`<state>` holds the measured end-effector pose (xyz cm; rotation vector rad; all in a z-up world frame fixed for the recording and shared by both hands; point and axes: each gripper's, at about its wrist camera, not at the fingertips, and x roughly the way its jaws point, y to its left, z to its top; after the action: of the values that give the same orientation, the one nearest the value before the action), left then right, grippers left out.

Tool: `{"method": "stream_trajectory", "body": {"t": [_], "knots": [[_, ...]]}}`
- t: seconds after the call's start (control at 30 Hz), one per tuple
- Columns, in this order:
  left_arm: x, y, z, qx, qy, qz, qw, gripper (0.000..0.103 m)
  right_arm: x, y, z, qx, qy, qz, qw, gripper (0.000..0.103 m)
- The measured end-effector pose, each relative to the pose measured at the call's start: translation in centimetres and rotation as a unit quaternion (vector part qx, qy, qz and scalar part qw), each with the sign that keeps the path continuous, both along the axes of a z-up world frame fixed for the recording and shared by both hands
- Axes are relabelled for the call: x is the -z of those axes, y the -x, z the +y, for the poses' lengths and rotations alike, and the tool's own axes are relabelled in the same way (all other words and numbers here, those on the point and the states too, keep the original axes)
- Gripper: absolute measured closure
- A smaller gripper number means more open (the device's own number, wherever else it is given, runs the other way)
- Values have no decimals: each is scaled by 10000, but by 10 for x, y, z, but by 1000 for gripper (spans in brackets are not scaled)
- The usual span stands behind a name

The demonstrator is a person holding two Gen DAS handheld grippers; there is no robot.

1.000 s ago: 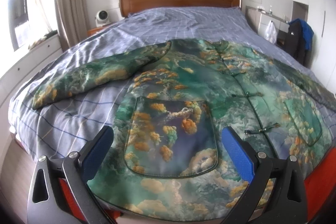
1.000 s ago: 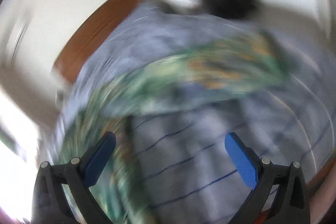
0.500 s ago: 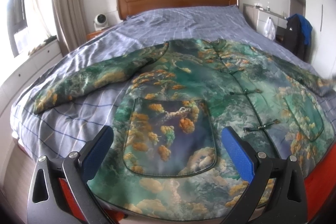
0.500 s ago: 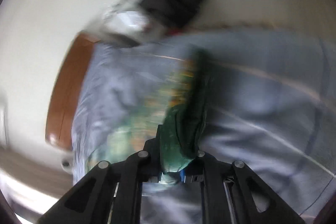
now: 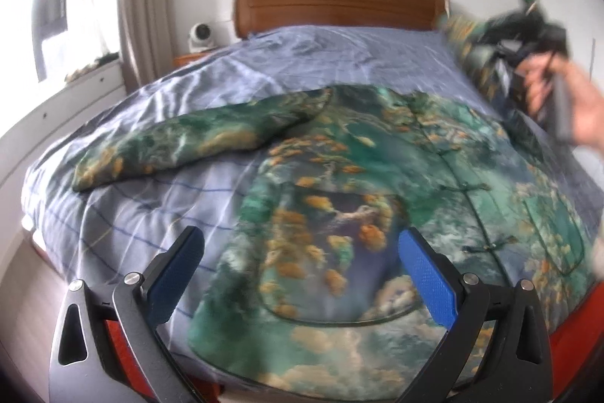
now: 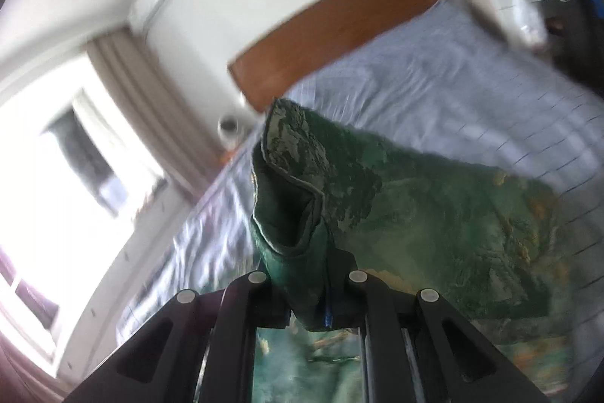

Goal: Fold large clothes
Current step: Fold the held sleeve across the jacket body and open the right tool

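A green patterned jacket [image 5: 362,214] lies front-up across the blue checked bedspread [image 5: 158,210], its hem at the near edge of the bed and its collar toward the wooden headboard [image 5: 336,4] at twelve o'clock. One sleeve [image 5: 196,142] stretches flat toward nine o'clock, resting on the bedspread. The left gripper [image 5: 302,274] hangs just above the hem with its blue-padded jaws spread wide — a large front pocket [image 5: 332,252] shows between them, and nothing is held. At about two o'clock in the left wrist view, the right gripper [image 5: 528,36] appears blurred, raised above the bed, with a hand [image 5: 566,101] behind it and the jacket's other sleeve lifted with it. In the right wrist view that gripper [image 6: 321,293] is clamped tight on the sleeve cuff [image 6: 294,199] — the cuff's opening stands up directly ahead of the jaws, and the sleeve trails away toward four o'clock over the bedspread. A small white camera [image 5: 202,34] sits beside the headboard at eleven o'clock, next to a curtain [image 5: 145,6].
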<state>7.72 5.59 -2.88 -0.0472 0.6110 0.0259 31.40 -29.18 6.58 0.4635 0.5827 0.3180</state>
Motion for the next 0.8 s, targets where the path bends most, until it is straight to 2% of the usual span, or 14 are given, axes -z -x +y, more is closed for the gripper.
{"method": "stream_trajectory", "body": {"t": [0.03,0.1,0.13,0.17,0.23,0.3,0.4,0.47,0.53,0.57,0.63,0.7,0.8], "knots": [[1,-1,5,-51,61,30,10000,0,16,-10,17,-64,84,159,9998,84],[4,-2,10,-116,81,69,9999,0,58,-32,50,-272,212,802,9962,54],[5,-2,12,-131,80,77,9999,0,76,-39,58,-344,156,1109,9931,30],[7,-2,14,-159,79,90,9998,0,97,-41,65,-375,-57,1391,9896,28],[9,-4,15,-191,100,123,9997,0,116,-37,62,-420,-418,1634,9848,28],[13,-7,15,-197,131,187,9995,0,122,-21,60,-496,-654,1621,9834,28],[15,-10,10,-124,108,231,9996,0,109,0,33,-474,-646,1363,9874,27],[17,-10,4,-31,27,222,9997,0,103,22,21,-439,-320,1187,9915,24],[19,-10,-1,42,-41,252,9997,0,95,49,5,-322,374,975,9940,21],[20,-10,-4,74,-59,276,9996,0,94,69,-1,-202,882,882,9920,21],[21,-11,-7,121,-77,320,9994,0,96,96,-7,-63,1474,807,9858,20],[22,-12,-11,172,-100,358,9992,0,102,128,-7,-5,1896,766,9789,16],[24,-11,-17,233,-166,364,9989,0,105,186,-7,208,2277,600,9717,7]]}}
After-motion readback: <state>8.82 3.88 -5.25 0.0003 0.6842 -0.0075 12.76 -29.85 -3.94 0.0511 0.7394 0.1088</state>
